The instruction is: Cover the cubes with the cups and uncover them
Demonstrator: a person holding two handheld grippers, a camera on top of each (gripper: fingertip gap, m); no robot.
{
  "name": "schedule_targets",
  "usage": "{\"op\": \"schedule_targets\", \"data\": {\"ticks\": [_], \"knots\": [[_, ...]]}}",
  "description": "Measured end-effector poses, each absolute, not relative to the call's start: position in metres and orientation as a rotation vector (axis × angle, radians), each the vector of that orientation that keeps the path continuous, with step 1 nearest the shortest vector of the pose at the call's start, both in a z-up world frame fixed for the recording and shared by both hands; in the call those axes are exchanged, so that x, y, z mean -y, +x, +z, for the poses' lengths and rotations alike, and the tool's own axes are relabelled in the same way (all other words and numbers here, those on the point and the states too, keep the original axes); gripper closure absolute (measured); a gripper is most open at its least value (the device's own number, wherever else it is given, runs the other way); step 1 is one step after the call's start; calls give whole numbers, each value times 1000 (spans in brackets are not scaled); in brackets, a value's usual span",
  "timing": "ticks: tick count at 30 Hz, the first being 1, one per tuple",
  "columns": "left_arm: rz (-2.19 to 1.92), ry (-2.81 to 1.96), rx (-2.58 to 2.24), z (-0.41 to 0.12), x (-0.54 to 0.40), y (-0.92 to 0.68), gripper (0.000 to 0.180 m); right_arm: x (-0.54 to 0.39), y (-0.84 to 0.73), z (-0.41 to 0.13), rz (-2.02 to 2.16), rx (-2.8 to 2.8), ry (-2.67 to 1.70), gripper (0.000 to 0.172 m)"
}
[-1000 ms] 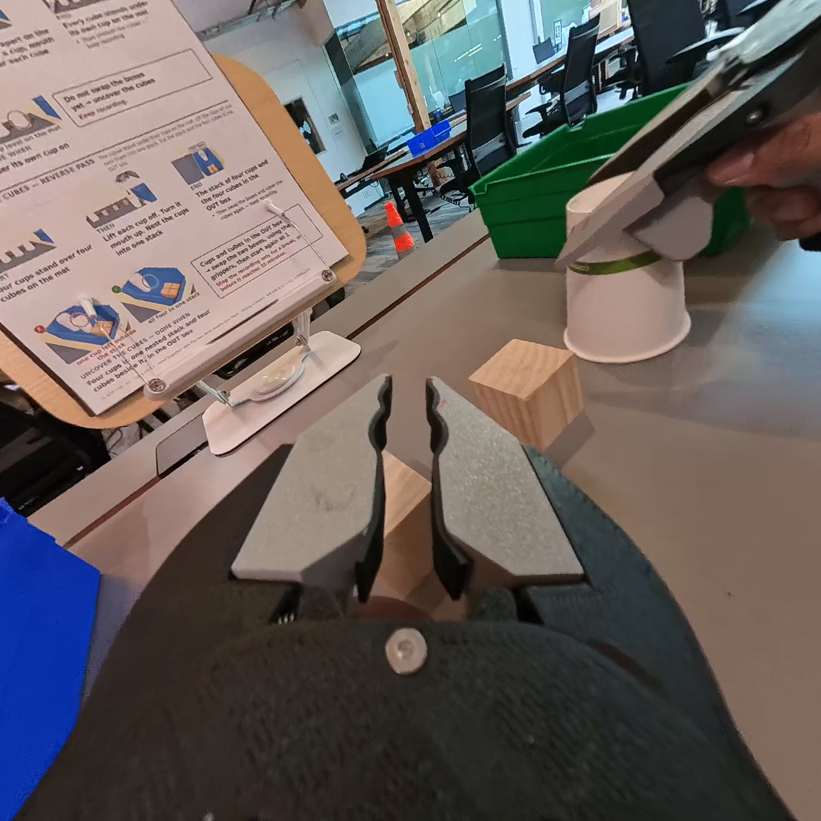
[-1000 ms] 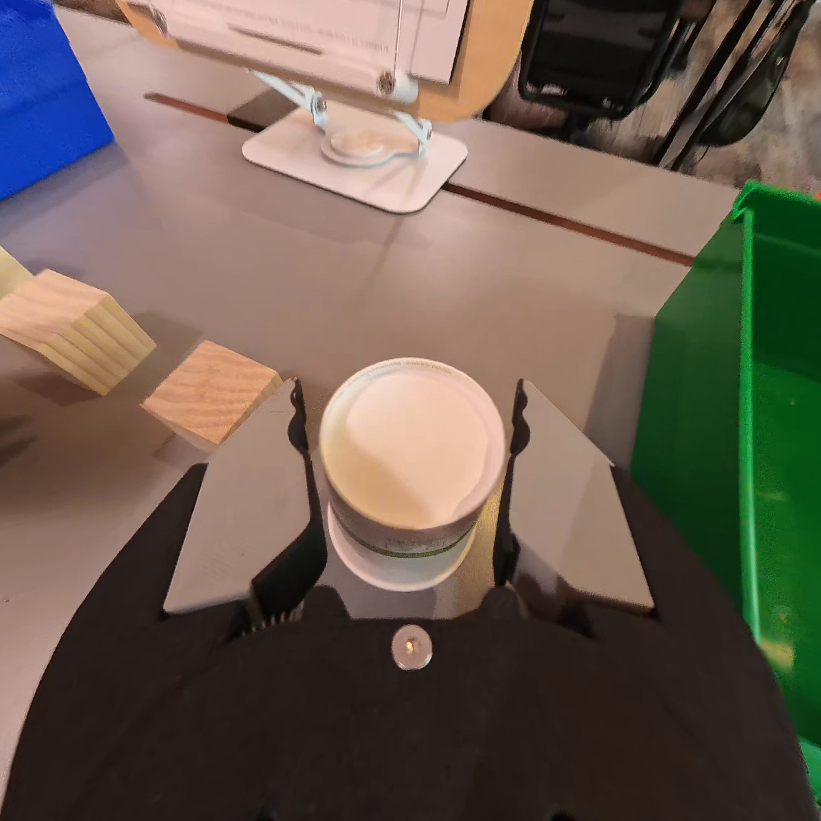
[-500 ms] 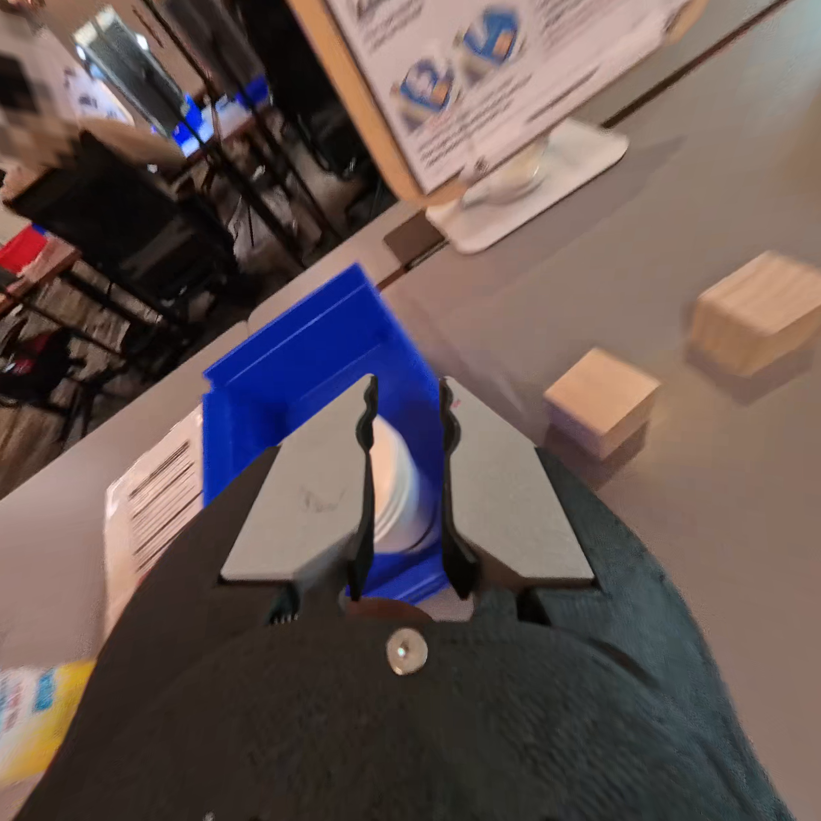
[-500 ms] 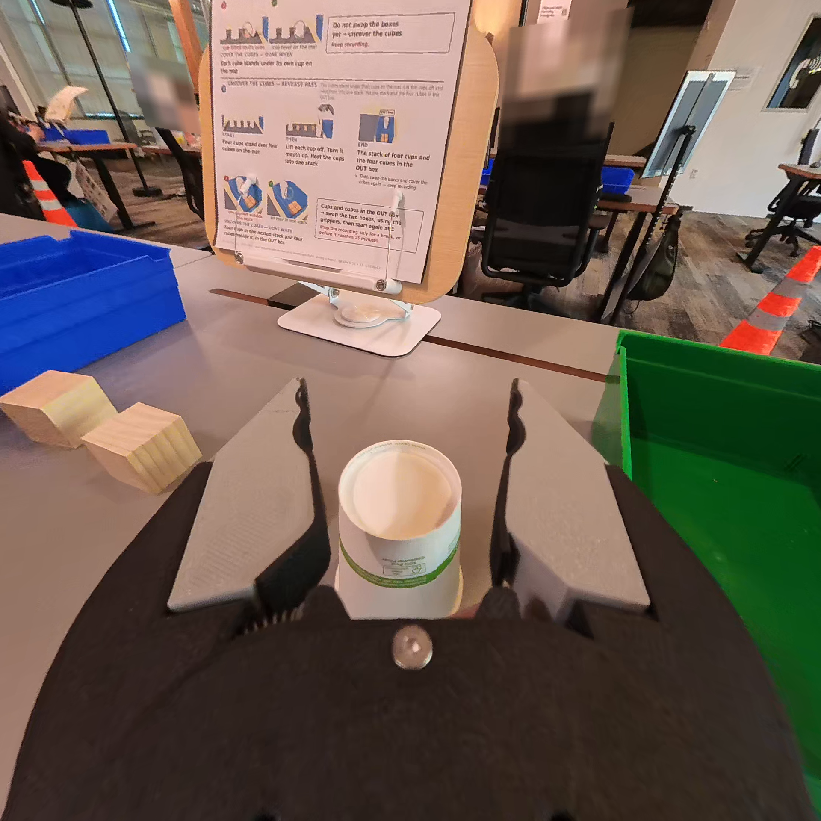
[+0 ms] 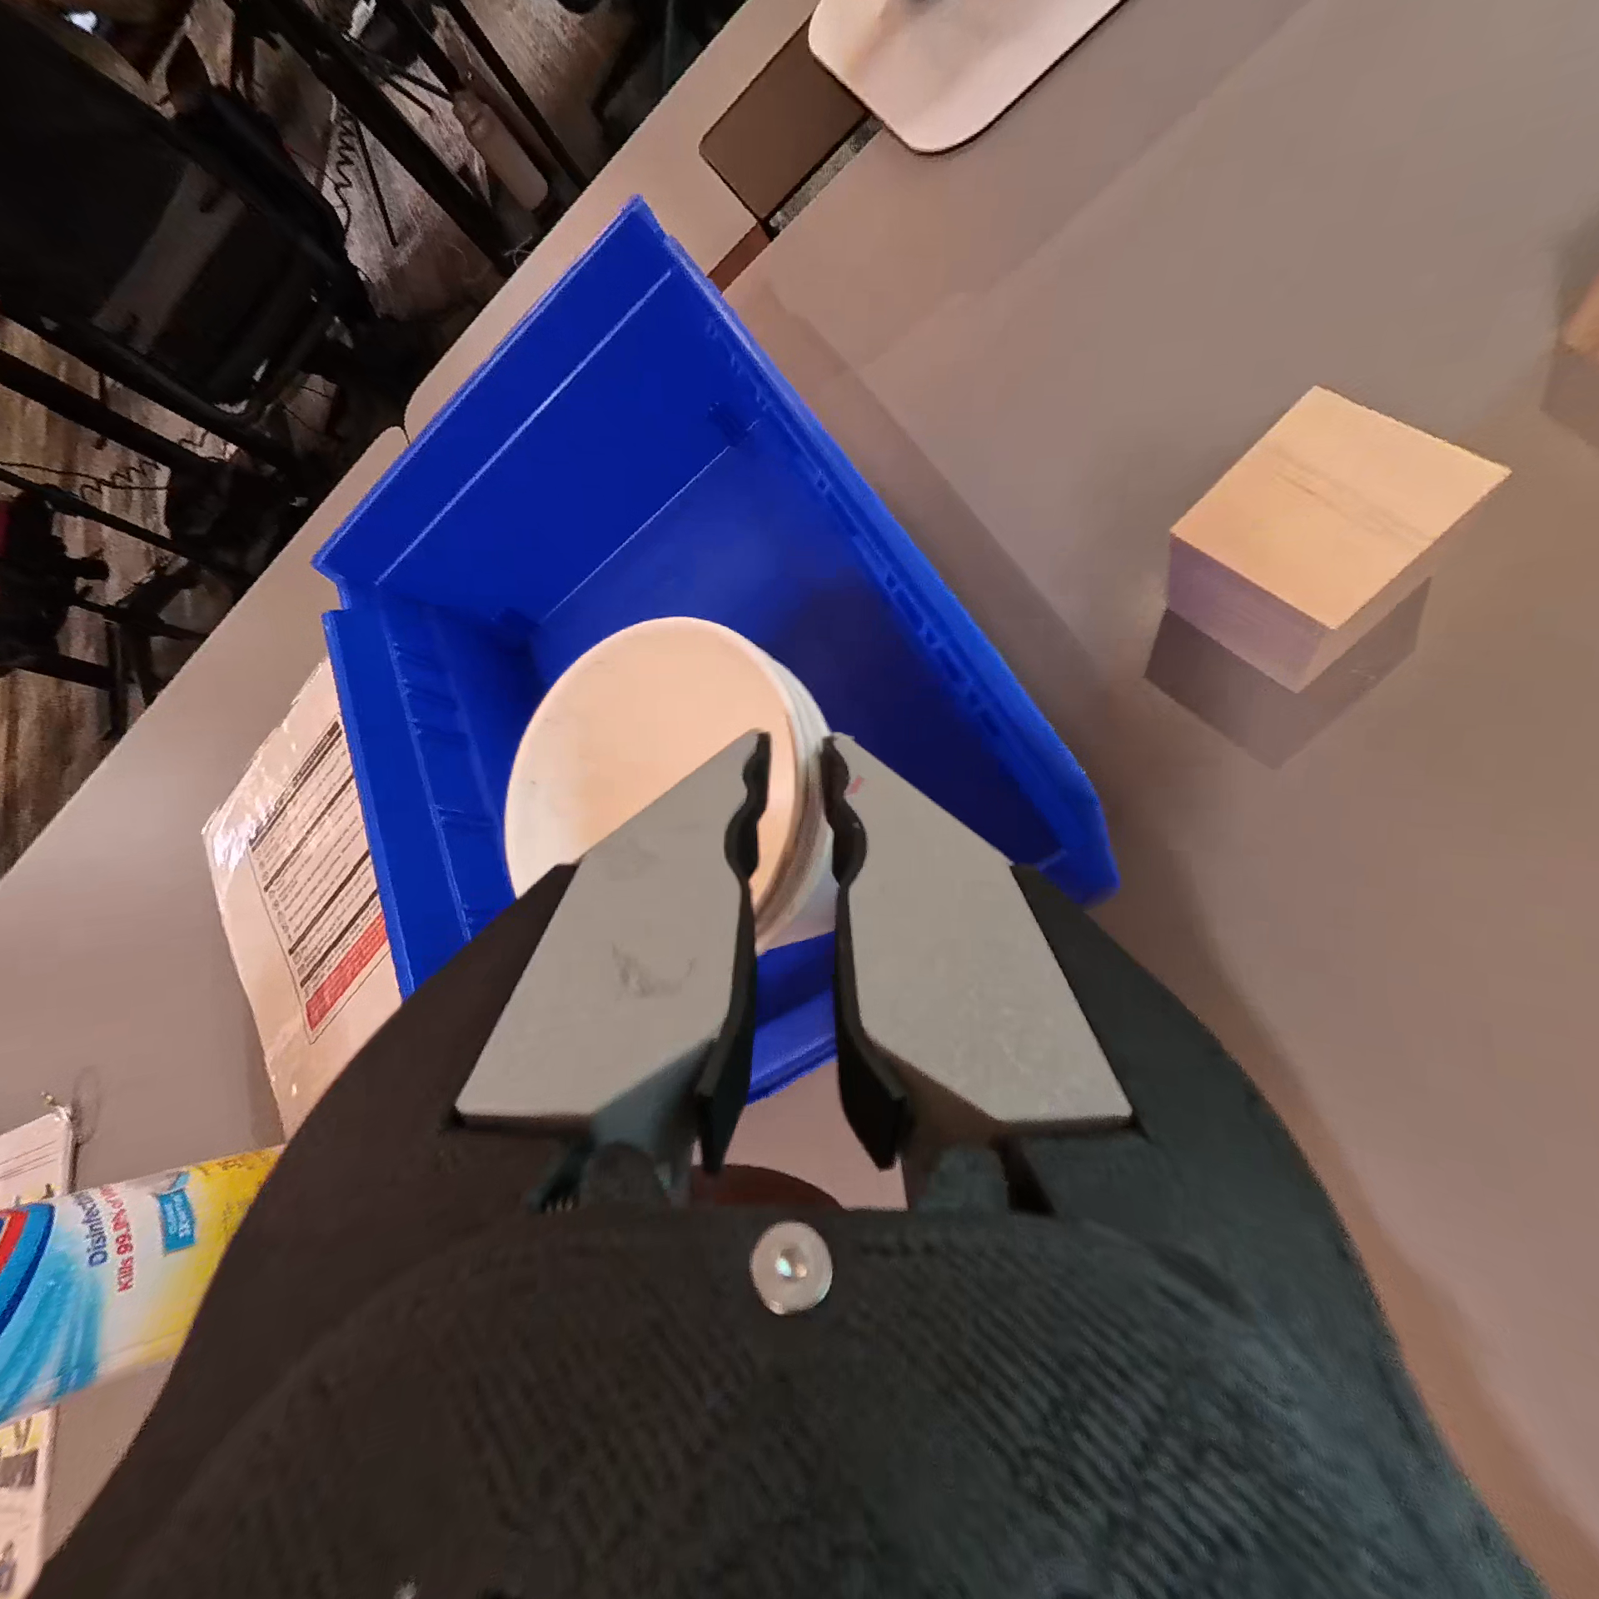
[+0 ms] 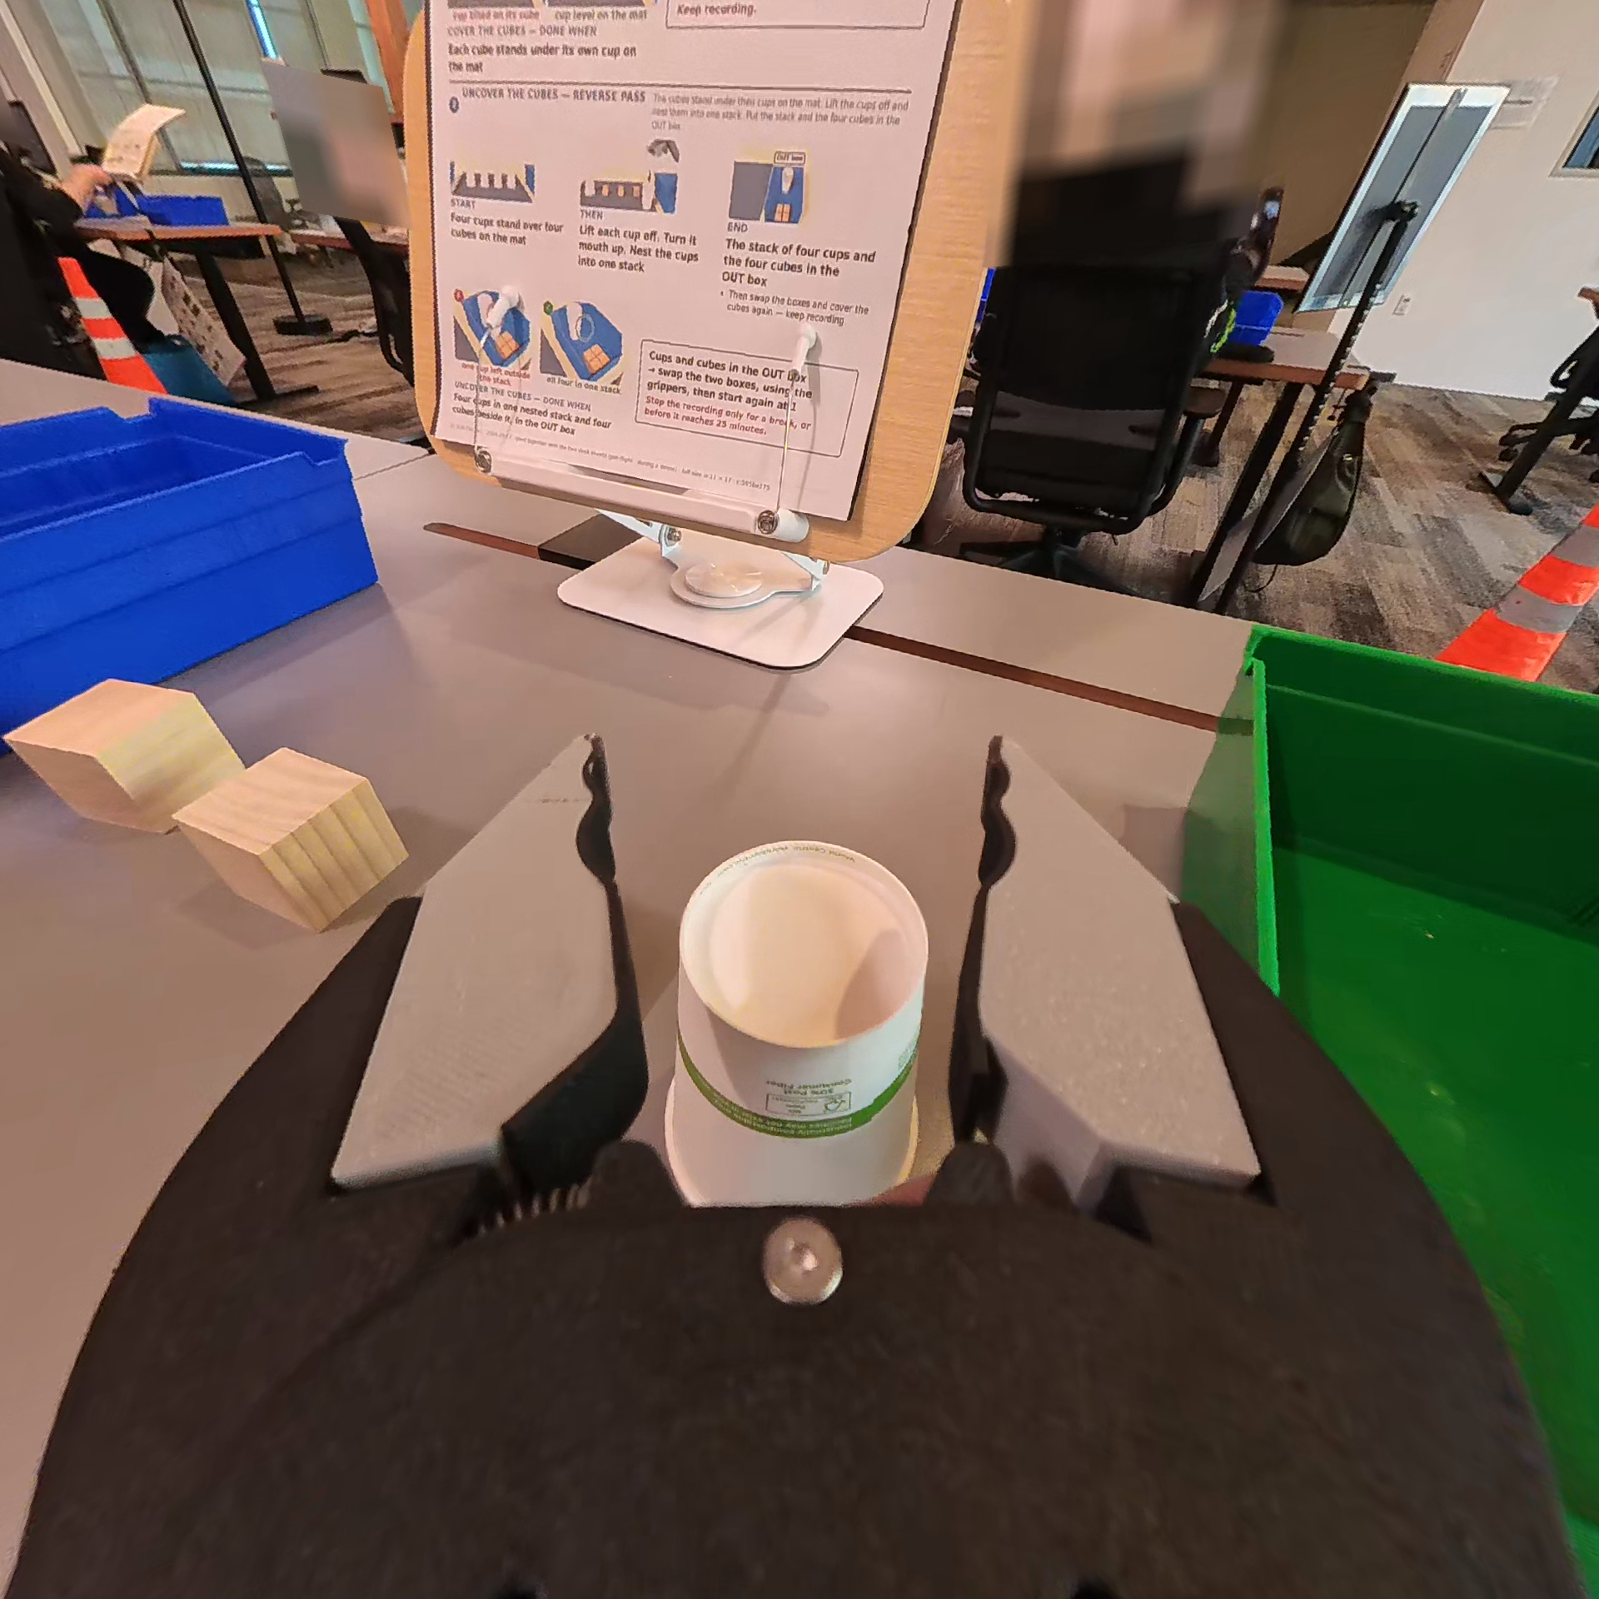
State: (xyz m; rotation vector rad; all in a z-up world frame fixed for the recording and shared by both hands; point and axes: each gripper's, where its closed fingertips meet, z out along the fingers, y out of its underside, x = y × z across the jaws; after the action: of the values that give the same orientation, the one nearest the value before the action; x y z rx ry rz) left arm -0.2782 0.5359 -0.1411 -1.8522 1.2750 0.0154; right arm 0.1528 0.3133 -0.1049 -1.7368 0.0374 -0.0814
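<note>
Grey desk in an open office carries the whole job: a blue bin at the left, a green bin at the right, an instruction sheet on a stand at the back. One cup stands mouth down on the desk between the wide-spread fingers of the right gripper; neither pad touches it, so it is let go. Whether a cube sits under it cannot be seen. Two bare cubes lie touching to its left, near the blue bin.

Over that bin, the left gripper hovers with its fingers narrowed to a slim slot above the rim of a cup stack lying inside. One finger seems lined up inside the rim and one outside, yet whether they pinch the wall cannot be told.

My reading is that the covering pass is under way, with the next cup being fetched. That calls for nipping only the top cup's rim, peeling it free of the stack, and lowering it mouth down over the nearer cube.
</note>
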Motion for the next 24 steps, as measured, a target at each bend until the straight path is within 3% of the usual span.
{"op": "schedule_targets", "data": {"ticks": [24], "knots": [[-327, -1949, -1225, -142, -527, -277, 178, -315, 145, -108, -72, 2, -1759, 91]]}}
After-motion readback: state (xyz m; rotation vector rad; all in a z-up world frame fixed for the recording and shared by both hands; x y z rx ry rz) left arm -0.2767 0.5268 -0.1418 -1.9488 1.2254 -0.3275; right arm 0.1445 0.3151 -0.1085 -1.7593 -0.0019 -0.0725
